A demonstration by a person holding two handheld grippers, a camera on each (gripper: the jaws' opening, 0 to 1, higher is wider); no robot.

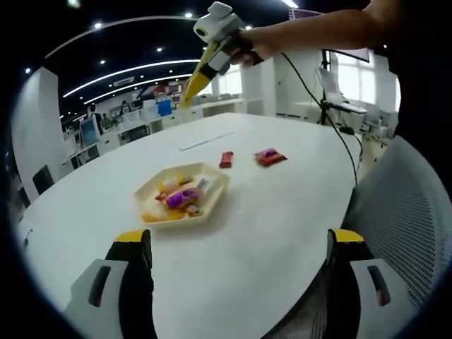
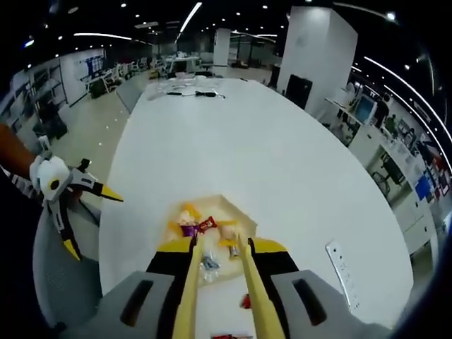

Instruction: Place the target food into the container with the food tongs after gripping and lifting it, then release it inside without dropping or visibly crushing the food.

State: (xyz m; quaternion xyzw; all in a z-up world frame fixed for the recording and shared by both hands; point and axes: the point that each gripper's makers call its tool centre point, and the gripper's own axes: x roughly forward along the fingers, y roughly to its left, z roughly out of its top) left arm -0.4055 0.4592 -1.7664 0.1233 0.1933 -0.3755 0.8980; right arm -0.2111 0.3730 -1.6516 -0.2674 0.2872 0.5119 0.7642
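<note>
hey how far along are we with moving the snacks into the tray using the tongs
Done: several wrapped snacks already lie in the tray. In hand: nothing; the right gripper holds yellow tongs above the tray with nothing between their tips, and the left gripper is open and empty. Left: a red snack and a pink-red one on the table.

The right gripper (image 2: 219, 244) reaches forward over a long white table (image 2: 233, 141), its jaws clamped on a pair of yellow tongs (image 2: 215, 282) whose two arms run close together with a narrow gap at the tips. Just beyond the tips sits a pale yellow tray (image 2: 244, 212) holding wrapped sweets (image 2: 200, 227) in purple, red and yellow. A small red packet (image 2: 246, 302) lies on the table nearer, right of the tongs. At far left, off the table edge, the left gripper (image 2: 88, 219) hangs with its yellow-tipped jaws spread wide.
</note>
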